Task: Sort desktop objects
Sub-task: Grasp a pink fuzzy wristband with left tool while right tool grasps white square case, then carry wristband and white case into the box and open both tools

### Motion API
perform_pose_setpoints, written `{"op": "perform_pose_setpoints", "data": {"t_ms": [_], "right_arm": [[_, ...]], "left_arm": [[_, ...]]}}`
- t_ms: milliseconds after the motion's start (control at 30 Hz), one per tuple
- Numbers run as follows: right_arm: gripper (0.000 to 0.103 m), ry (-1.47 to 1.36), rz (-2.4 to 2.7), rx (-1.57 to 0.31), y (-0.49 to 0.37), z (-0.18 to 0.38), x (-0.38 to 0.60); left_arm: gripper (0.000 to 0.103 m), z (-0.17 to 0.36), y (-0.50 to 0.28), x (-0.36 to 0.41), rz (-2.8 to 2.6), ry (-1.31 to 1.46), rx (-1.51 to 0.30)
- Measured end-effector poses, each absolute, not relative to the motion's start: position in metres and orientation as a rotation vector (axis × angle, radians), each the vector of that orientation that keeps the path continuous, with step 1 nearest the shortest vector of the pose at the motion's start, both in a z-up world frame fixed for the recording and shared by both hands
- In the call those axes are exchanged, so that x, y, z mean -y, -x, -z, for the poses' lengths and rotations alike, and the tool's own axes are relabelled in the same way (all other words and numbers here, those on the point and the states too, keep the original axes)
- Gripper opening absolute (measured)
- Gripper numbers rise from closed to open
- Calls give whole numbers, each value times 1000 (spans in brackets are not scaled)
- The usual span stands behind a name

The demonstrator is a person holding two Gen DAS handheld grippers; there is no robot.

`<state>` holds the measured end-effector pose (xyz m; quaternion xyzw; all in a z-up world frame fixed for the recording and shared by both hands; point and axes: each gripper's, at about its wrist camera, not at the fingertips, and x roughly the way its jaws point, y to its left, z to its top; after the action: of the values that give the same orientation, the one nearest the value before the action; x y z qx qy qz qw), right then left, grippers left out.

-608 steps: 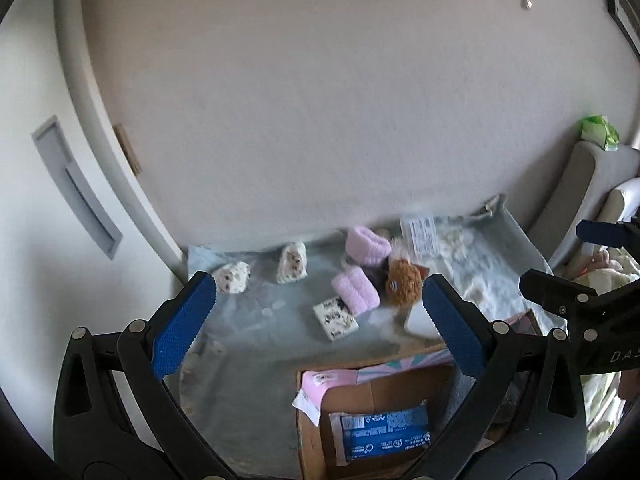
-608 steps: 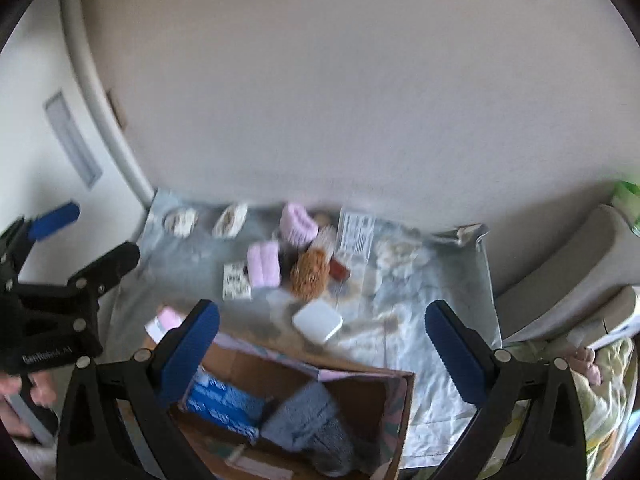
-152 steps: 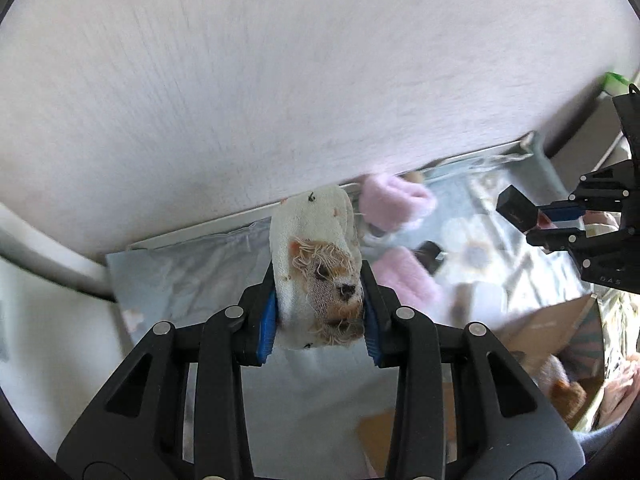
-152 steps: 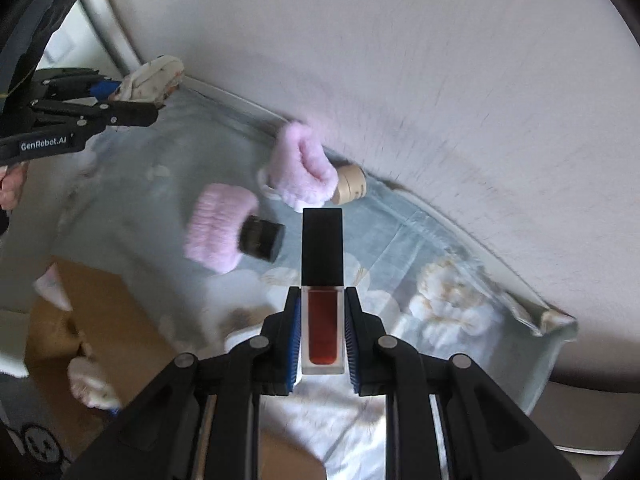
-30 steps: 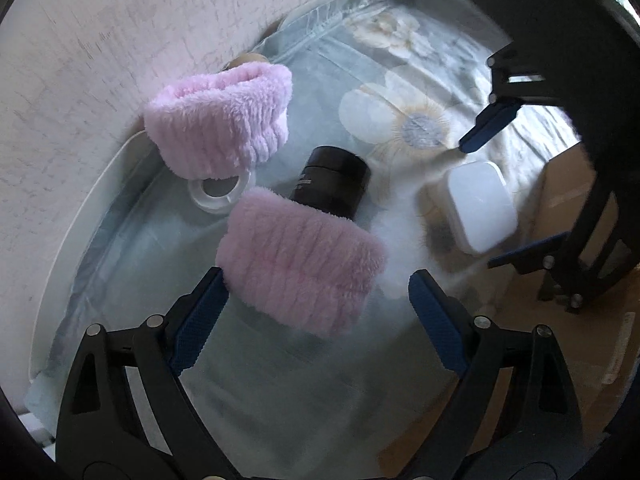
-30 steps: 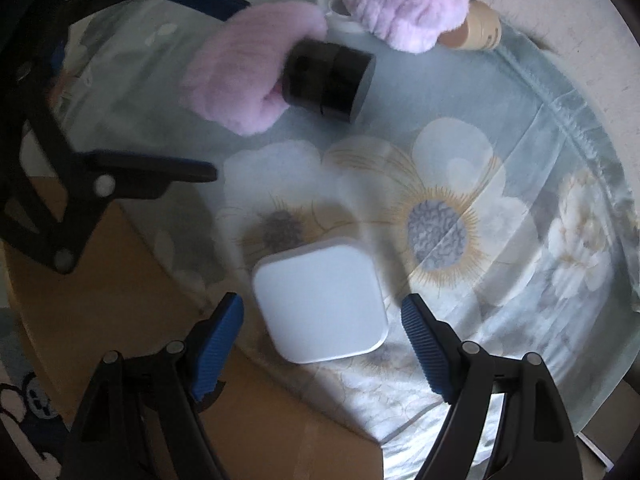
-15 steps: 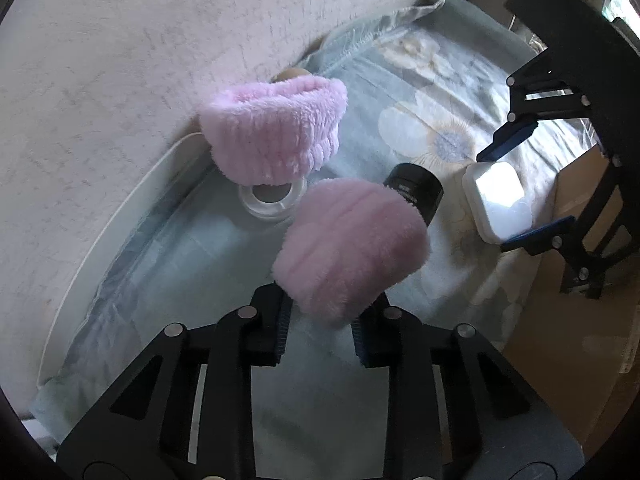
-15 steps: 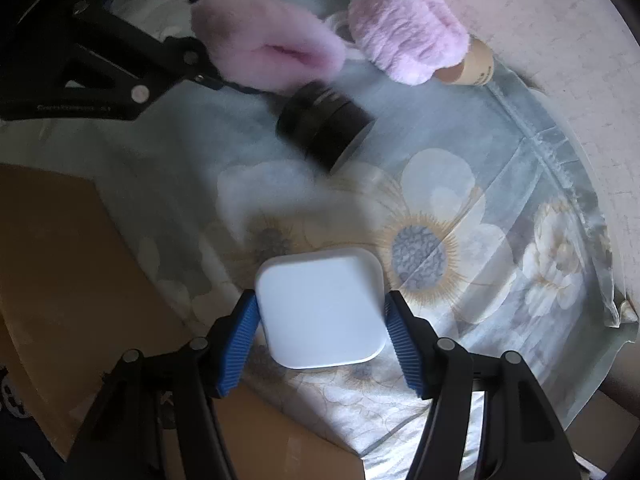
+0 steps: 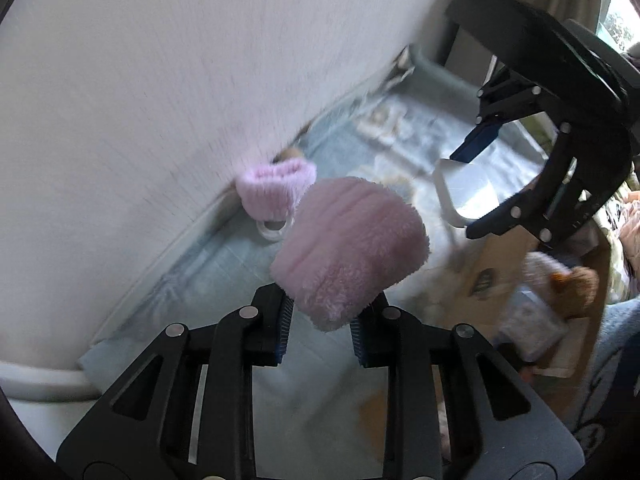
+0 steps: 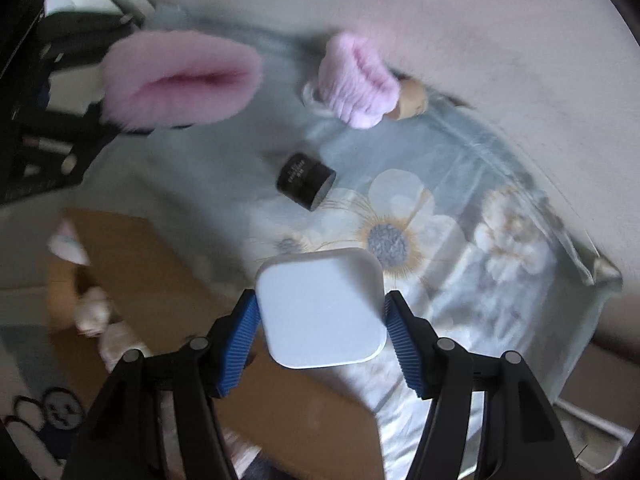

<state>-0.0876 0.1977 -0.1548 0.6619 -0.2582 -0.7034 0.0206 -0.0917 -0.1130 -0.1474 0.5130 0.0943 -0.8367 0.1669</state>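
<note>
Risk: the white box [image 10: 322, 312] is smooth and could slip out over the flowered cloth [image 10: 460, 240] if it tips.
Risk: the fluffy pink cuff [image 9: 348, 252] is squashy and could slide free.
Left gripper [image 9: 322, 330]: clamped on the pink cuff, up above the cloth.
Right gripper [image 10: 322, 336]: clamped on the white box, lifted near the cloth's front edge, next to the cardboard box [image 10: 160, 264].
</note>
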Motion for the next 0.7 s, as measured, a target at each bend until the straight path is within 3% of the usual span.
{"op": "perform_pose_setpoints", "data": {"t_ms": [167, 333, 700], "right_arm": [[59, -1999, 2201, 896, 70, 110, -213], [59, -1928, 2221, 940, 71, 83, -192], [59, -1829, 2294, 940, 21, 78, -120]], "left_arm": [[22, 102, 78, 73, 2377, -1410, -282], [22, 93, 77, 30, 2333, -1420, -322], [22, 135, 41, -50, 2134, -1405, -529]]}}
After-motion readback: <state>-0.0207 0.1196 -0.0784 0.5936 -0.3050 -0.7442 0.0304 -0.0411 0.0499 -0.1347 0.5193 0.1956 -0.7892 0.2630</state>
